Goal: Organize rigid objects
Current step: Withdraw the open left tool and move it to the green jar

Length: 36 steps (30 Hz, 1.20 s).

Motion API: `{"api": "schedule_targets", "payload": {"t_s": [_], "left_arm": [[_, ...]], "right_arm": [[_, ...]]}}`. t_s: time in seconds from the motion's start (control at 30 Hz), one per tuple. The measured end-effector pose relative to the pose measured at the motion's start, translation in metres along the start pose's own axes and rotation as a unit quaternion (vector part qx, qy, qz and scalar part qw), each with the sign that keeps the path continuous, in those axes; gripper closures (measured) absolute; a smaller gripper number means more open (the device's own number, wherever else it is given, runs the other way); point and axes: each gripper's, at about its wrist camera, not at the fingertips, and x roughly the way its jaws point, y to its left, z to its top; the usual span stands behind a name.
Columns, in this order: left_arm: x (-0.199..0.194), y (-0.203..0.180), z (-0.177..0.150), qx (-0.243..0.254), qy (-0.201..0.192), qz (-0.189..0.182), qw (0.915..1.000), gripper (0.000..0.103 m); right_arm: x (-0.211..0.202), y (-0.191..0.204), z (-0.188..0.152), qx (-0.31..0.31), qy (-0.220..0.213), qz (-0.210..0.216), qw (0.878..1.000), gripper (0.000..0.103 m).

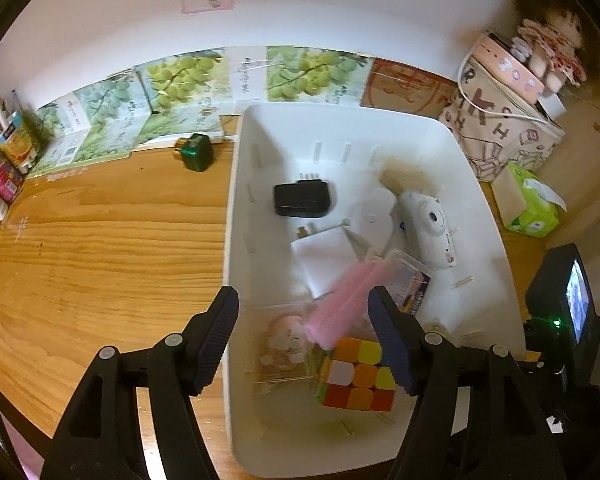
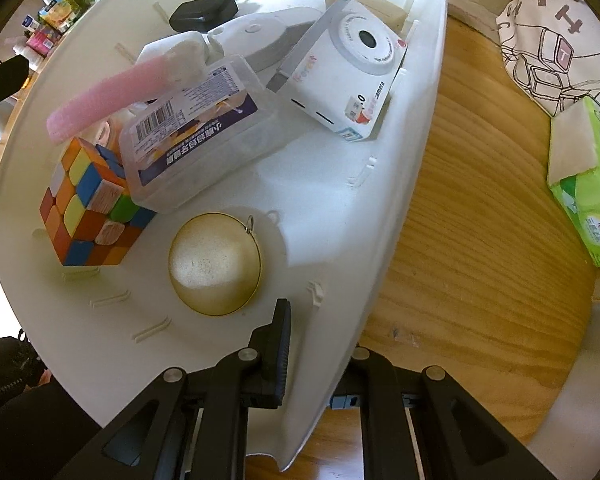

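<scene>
Looks like the putting-away step, and close to done. Plenty already inside the white bin (image 1: 480, 184): a colour cube (image 1: 356, 376), a toy camera (image 1: 428, 224), a black box (image 1: 302, 200), a clear box (image 2: 196, 132) and a gold half-ball (image 2: 216, 264). Wide open over the near end of the bin, the left claw (image 1: 303, 300), with nothing gripped. Right between its fingers but not touched by them, a pink stick (image 1: 352, 296), blurry, down in the bin and leaning on the cube. Pinched shut on the bin's near wall, the right claw (image 2: 320, 332): one finger inside, the other outside and mostly hidden behind the wall. Probably there to keep the bin from sliding. Out on the wooden table (image 1: 100, 240), one small green thing (image 1: 196, 152), just beside the bin's far left corner and well apart from the left claw. Too small to tell what it is. Next, most likely: lift the left claw clear, swing left and forward, come down over the green thing, squeeze gently, carry it across the rim.
</scene>
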Motion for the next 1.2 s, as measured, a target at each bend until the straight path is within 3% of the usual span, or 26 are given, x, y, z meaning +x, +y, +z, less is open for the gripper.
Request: {"api": "schedule_targets", "payload": {"t_s": [0.43, 1.2], "left_arm": [[-0.009, 0.041, 0.003, -0.022, -0.012, 0.029, 0.9993, 0.032], [0.012, 0.118, 0.032, -0.009, 0.004, 0.012, 0.9999, 0.032]], "right_arm": [[0.003, -0.007, -0.003, 0.031, 0.005, -0.006, 0.999, 0.091], [-0.001, -0.027, -0.009, 0.149, 0.022, -0.052, 0.987, 0.091]]}}
